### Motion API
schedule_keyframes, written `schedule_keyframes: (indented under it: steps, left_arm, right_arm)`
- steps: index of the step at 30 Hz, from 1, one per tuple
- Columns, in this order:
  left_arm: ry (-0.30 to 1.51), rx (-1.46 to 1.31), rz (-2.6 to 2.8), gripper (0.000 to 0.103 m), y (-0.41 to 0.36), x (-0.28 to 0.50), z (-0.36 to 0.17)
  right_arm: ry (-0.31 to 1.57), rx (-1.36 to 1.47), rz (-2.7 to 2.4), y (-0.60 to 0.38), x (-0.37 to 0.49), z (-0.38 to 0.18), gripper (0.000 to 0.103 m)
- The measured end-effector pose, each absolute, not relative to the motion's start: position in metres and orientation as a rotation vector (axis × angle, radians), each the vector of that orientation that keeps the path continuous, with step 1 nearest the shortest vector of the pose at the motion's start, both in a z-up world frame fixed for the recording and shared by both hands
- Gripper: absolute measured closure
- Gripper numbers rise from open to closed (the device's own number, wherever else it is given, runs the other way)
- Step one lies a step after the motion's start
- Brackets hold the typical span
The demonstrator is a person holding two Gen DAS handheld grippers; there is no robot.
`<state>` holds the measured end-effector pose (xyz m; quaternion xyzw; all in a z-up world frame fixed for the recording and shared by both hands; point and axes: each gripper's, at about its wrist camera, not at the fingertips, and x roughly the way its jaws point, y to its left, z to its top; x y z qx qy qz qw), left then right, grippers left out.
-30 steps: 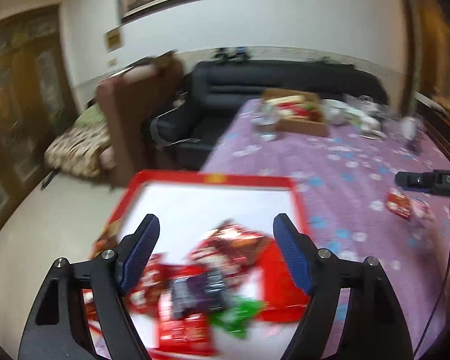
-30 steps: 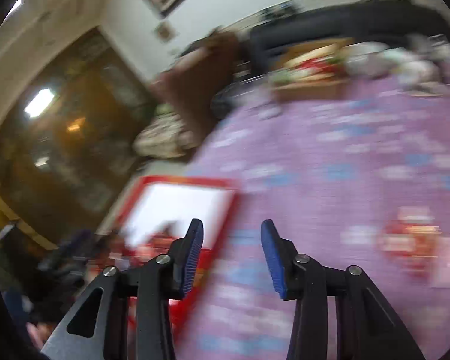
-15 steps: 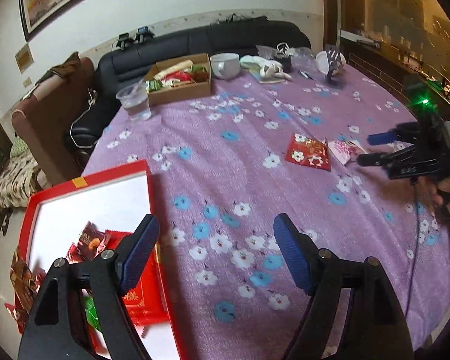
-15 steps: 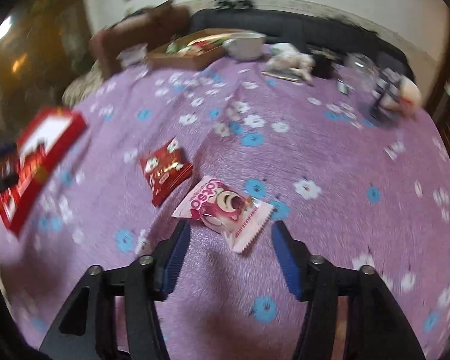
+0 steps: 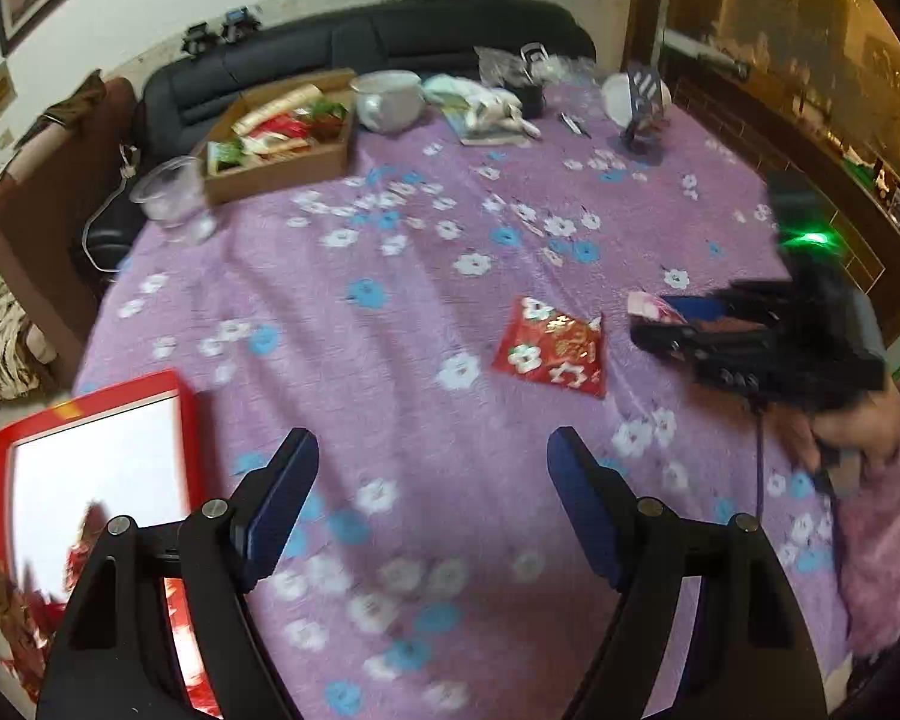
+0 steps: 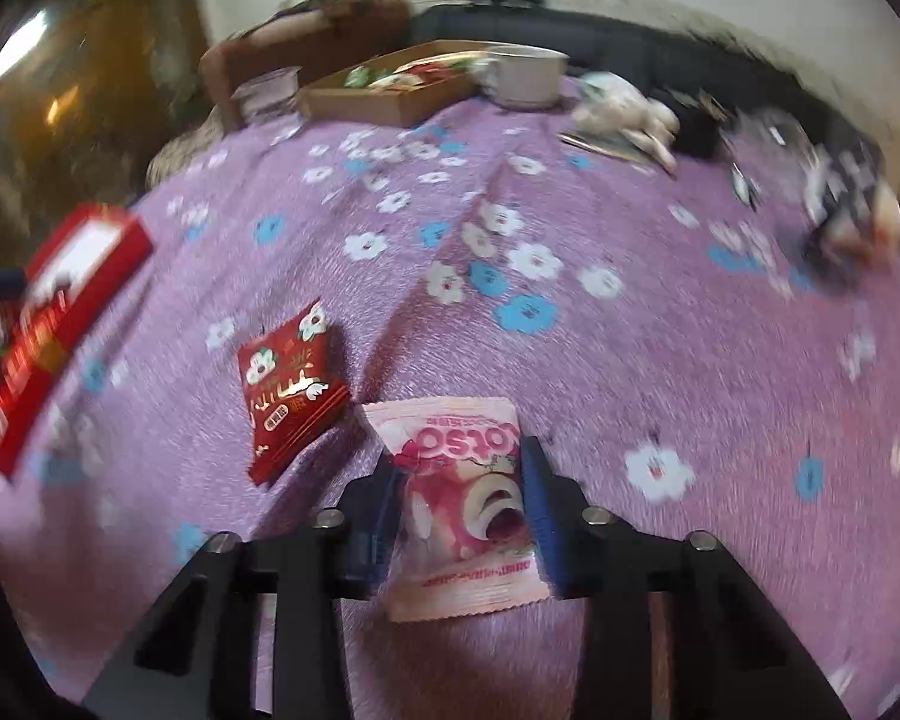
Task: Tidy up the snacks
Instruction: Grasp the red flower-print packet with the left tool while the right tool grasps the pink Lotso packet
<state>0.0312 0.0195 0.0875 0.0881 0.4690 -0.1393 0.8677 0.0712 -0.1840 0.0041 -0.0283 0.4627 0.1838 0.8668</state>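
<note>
Closing in on a pink snack packet [image 6: 463,495], the right gripper [image 6: 459,501] now has its blue pads against the packet's two sides; half a second ago the jaws stood wider, with the packet lying just ahead of them. The packet rests flat on the purple flowered surface [image 6: 660,360], so this looks like the start of a pickup. Just left of the pink packet lies a red snack packet [image 6: 291,387], not yet taken. Farther left of it sits the red tray [image 6: 60,306] that already contains snacks. The left gripper [image 5: 432,513] hangs wide open and empty over the cloth, having swung away from the tray towards the red packet, probably its next target.
</note>
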Motion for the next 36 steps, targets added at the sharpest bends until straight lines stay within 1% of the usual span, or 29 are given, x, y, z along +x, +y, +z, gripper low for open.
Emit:
schedule_keyframes:
  steps: [3,6,8,13,18,22,23,25,26,27,29,32,33,34,35,36]
  left_arm:
    - [1.042,0.084,-0.301,0.024,-0.001,0.049,0.079]
    - [1.082,-0.029,-0.259,0.024,-0.018,0.068,0.071]
    - [1.11,-0.053,-0.205,0.024,-0.028,0.078,0.064]
    - [1.114,0.019,-0.141,0.024,-0.049,0.09,0.045]
    - [1.206,-0.037,-0.178,0.024,-0.058,0.098,0.019]
    - [1.137,0.061,-0.187,0.025,-0.064,0.094,0.014]
    - [1.12,0.066,-0.2,0.028,-0.059,0.092,0.015]
    - [1.111,0.08,-0.248,0.039,-0.051,0.091,0.018]
    - [1.109,0.078,-0.271,0.041,-0.045,0.09,0.019]
    - [1.107,0.077,-0.276,0.047,-0.04,0.09,0.021]
    - [1.084,0.092,-0.245,0.051,-0.028,0.094,0.024]
    - [1.076,0.026,-0.26,0.059,-0.008,0.1,0.027]
    - [1.073,0.028,-0.257,0.076,-0.006,0.099,0.028]
    - [1.087,0.058,-0.239,0.085,-0.006,0.1,0.025]
    - [1.096,0.066,-0.233,0.089,-0.005,0.1,0.022]
    - [1.093,0.063,-0.237,0.09,-0.005,0.101,0.019]
  right_arm:
    - [0.976,0.016,0.344,-0.2,0.065,0.006,0.066]
    - [0.963,0.221,0.324,-0.23,0.068,0.015,0.066]
    - [0.942,0.241,0.346,-0.234,0.067,0.017,0.066]
    - [0.965,0.311,0.371,-0.244,0.073,0.014,0.066]
    - [0.988,0.384,0.364,-0.255,0.074,0.008,0.066]
    - [1.0,0.404,0.357,-0.257,0.076,0.005,0.066]
    - [1.006,0.413,0.353,-0.258,0.076,0.003,0.066]
    - [1.004,0.413,0.341,-0.26,0.076,0.003,0.066]
    - [1.002,0.413,0.337,-0.261,0.076,0.003,0.066]
    - [1.002,0.413,0.337,-0.261,0.077,0.003,0.066]
    - [1.005,0.405,0.334,-0.26,0.078,0.001,0.066]
    - [1.002,0.391,0.331,-0.258,0.077,0.0,0.065]
    - [1.002,0.392,0.331,-0.258,0.077,0.0,0.065]
    - [1.001,0.395,0.331,-0.258,0.077,0.001,0.065]
    - [0.997,0.398,0.334,-0.258,0.077,0.001,0.066]
    - [0.994,0.4,0.337,-0.257,0.077,0.001,0.066]
